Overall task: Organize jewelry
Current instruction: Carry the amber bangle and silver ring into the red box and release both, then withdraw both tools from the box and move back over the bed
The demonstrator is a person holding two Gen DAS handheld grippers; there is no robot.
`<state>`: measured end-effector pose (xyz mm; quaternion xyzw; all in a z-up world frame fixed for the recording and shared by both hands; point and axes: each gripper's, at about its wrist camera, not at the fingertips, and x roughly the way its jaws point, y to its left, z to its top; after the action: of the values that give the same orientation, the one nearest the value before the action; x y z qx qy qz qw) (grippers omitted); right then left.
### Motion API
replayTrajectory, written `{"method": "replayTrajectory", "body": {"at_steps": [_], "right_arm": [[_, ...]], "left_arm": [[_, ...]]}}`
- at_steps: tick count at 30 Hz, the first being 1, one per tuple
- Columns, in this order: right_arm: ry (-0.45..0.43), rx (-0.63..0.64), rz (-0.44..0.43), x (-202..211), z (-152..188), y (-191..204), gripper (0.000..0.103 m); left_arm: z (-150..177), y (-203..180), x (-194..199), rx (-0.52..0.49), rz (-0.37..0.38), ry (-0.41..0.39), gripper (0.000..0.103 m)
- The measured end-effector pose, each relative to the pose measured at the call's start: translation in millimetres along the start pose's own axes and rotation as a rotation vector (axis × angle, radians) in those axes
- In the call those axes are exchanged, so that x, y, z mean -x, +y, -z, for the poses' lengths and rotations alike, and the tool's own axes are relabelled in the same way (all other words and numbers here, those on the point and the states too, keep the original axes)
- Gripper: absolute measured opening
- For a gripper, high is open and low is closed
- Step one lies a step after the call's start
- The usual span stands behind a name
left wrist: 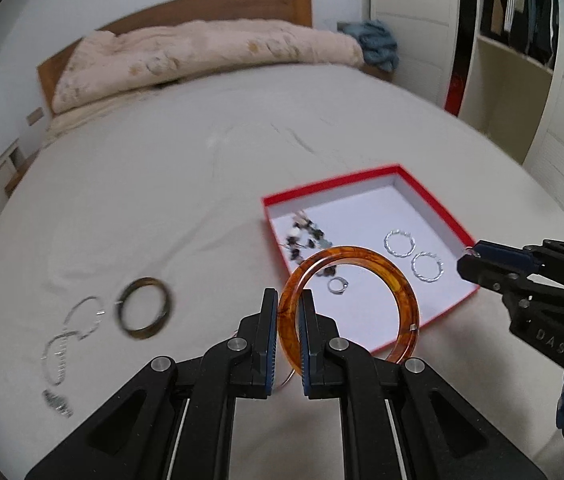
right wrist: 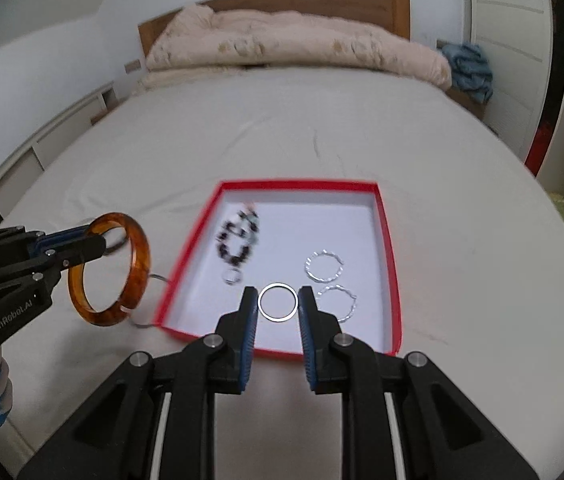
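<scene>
Amber bangle [left wrist: 348,304] clamped in left gripper [left wrist: 288,344], hanging on edge just short of red box [left wrist: 438,208] near-left rim; thin silver ring [right wrist: 277,302] pinched flat across right gripper [right wrist: 277,312], over box floor already. Box ahead-right of bangle; right hand nearer.

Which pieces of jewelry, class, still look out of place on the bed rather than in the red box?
Left of the red box, a dark bangle, silver hoops and a small silvery piece lie loose on the sheet, scattered rather than boxed. Nothing looks damaged.
</scene>
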<state>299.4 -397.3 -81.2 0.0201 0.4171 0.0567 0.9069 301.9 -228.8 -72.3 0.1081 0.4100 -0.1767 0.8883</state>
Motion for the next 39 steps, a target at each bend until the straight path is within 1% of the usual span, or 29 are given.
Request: {"method": "replayTrajectory", "body": {"at_steps": [4, 10, 12, 14, 18, 21, 24, 25, 28, 31, 33, 36, 38, 39], "right_arm": [[0.061, -0.020, -0.010, -35, 7, -20, 0.019], [0.132, 0.003, -0.034, -65, 15, -24, 0.019], [0.151, 0.026, -0.033, -71, 17, -23, 0.019], [0.159, 0.032, -0.038, -74, 18, -22, 0.019], [0.185, 0.066, -0.026, -77, 14, -23, 0.020], [0.207, 0.068, -0.028, -74, 12, -26, 0.020], [0.209, 0.066, -0.021, -68, 10, -27, 0.033], [0.201, 0.063, -0.014, -62, 10, -28, 0.033], [0.171, 0.041, -0.007, -44, 9, -32, 0.034], [0.125, 0.014, -0.002, -16, 8, -34, 0.033], [0.092, 0.001, -0.002, 5, 8, -33, 0.034], [0.045, -0.006, -0.007, 39, 8, -26, 0.034], [0.011, -0.015, -0.020, 64, 10, -19, 0.034], [-0.004, -0.017, -0.024, 75, 11, -14, 0.034]], "left_arm": [[-1, -13, -43, -0.022, 0.001, 0.055, 0.010], [2, -20, -78, -0.026, 0.014, 0.120, 0.010], [5, -22, -84, -0.041, 0.006, 0.133, 0.010], [7, -25, -86, -0.057, -0.004, 0.128, 0.010], [3, -28, -92, -0.068, -0.017, 0.143, 0.011], [-1, -29, -94, -0.065, -0.017, 0.153, 0.012], [-4, -30, -94, -0.058, -0.011, 0.160, 0.019], [-5, -30, -91, -0.051, -0.009, 0.154, 0.026], [-8, -29, -77, -0.038, -0.001, 0.123, 0.026], [-10, -27, -50, -0.006, 0.006, 0.079, 0.026], [-11, -25, -25, 0.008, 0.002, 0.041, 0.026], [-7, -24, 14, 0.002, -0.017, -0.018, 0.028], [-3, -23, 40, 0.005, -0.028, -0.051, 0.034], [1, -21, 56, 0.009, -0.034, -0.068, 0.035]]}}
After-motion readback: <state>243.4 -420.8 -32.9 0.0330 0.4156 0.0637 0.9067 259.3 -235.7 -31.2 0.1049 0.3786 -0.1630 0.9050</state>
